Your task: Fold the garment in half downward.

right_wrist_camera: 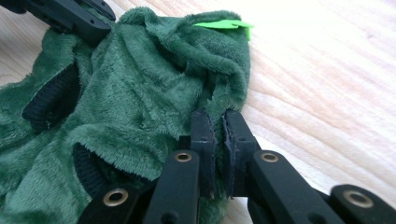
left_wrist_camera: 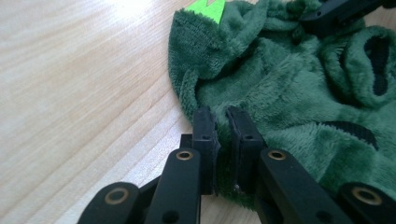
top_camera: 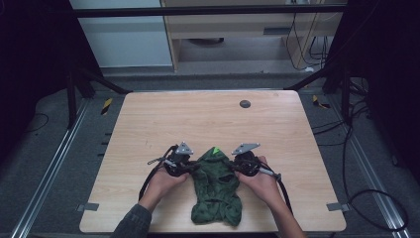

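One green plush garment crumpled at the near edge of the wooden table, bright green tag at its far end, left gripper clamped on its left edge, right gripper clamped on its right edge, hands behind each.

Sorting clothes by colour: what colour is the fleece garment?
Dark green garment, bright green tab; right gripper view.

Dim surroundings, glare on wood, soft focus
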Demonstrator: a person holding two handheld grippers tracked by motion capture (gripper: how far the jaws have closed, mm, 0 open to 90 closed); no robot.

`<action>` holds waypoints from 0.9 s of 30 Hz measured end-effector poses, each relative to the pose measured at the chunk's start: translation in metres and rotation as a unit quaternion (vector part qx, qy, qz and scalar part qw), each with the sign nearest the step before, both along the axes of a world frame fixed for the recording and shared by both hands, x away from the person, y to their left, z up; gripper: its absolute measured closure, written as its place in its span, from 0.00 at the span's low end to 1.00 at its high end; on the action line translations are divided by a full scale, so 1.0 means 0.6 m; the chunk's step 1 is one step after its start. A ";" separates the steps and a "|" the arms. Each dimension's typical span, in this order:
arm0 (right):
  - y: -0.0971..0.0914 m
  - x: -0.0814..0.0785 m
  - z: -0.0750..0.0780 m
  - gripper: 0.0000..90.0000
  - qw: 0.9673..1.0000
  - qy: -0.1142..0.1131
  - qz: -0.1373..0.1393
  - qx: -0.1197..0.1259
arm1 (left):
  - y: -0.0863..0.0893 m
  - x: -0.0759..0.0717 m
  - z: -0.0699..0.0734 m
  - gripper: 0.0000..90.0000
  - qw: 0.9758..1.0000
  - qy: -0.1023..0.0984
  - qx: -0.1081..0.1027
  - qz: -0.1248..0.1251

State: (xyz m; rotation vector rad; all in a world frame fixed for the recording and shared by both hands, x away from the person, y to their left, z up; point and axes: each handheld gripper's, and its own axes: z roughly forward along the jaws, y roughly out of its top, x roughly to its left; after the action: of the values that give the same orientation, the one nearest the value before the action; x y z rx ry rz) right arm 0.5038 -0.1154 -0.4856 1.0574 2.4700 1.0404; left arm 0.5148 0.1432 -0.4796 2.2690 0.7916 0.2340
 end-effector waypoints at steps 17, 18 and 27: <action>-0.001 -0.006 0.027 0.93 0.999 -0.024 0.015 -0.019 | -0.001 -0.005 0.027 0.92 1.000 -0.025 -0.001 -0.006; 0.000 -0.005 0.029 0.93 0.999 -0.026 0.016 -0.020 | -0.001 -0.005 0.027 0.92 1.000 -0.025 -0.001 -0.006; 0.000 -0.008 0.036 0.93 0.999 -0.033 0.020 -0.021 | -0.001 -0.005 0.029 0.92 1.000 -0.027 -0.002 -0.005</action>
State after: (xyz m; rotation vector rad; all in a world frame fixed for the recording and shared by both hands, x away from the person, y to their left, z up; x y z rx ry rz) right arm 0.4991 -0.1151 -0.4640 0.9497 2.4581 1.0140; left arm 0.5115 0.1425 -0.4624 2.2533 0.7510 0.2868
